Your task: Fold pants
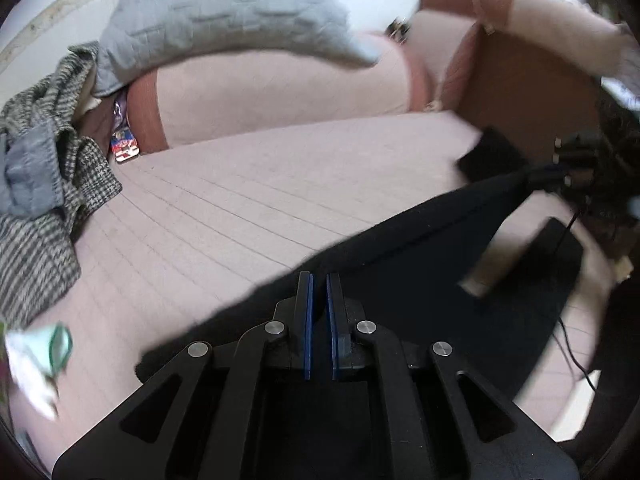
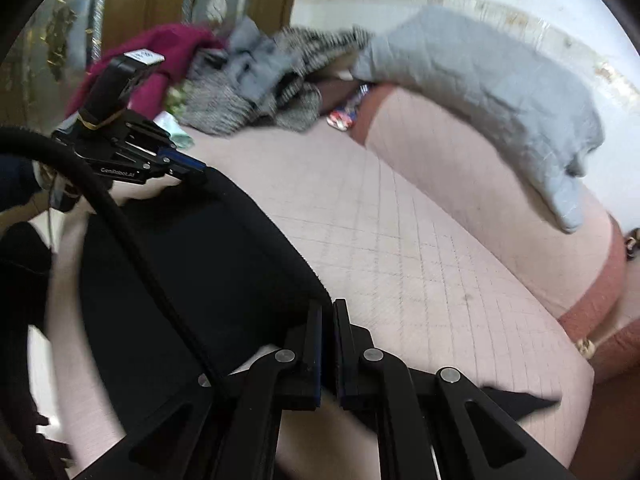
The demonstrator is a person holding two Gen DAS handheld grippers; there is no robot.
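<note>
Black pants are stretched above a pink quilted sofa seat. My left gripper is shut on the pants' edge at its near corner. My right gripper is shut on the other corner of the same edge of the pants. The right gripper shows in the left wrist view at the far right, pinching the cloth. The left gripper shows in the right wrist view at the upper left, also pinching it. The cloth hangs taut between both grippers.
A grey quilted blanket lies over the sofa back. A heap of checked and grey clothes sits at the seat's left end, with a magenta garment behind. A black cable crosses the right wrist view.
</note>
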